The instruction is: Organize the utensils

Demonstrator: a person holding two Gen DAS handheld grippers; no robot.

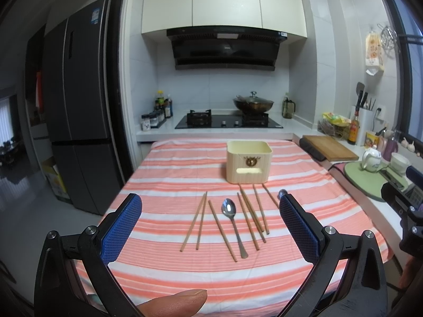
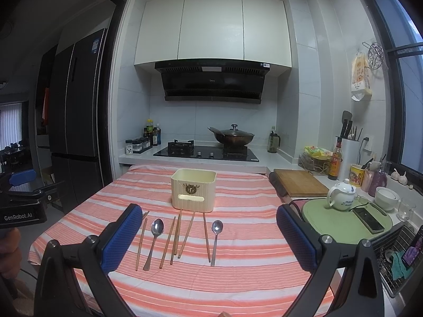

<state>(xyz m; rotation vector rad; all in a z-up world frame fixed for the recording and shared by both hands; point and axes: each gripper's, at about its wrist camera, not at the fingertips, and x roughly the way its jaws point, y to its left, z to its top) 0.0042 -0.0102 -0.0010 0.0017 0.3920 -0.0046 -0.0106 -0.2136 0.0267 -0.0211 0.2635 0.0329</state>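
Both tongs, the left gripper [image 1: 210,220] and the right gripper [image 2: 207,236], hang spread wide and hold nothing above the striped cloth [image 2: 238,285]. Ahead of them, between their fingers, lie two spoons [image 2: 156,228] and about seven chopsticks [image 2: 166,243], with one cream box [image 2: 193,191] just beyond. Overlapping sticks could roll or come up together, and thin handles could slip.

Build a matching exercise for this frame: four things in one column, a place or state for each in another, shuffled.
1. cream holder
2. right-hand spoon
3. wok
4. left gripper

a. lidded, on the stove
b. open, holding nothing
c. upright on the striped cloth, behind the utensils
d. flat on the cloth, bowl toward the holder

Pairs: 1-c, 2-d, 3-a, 4-b
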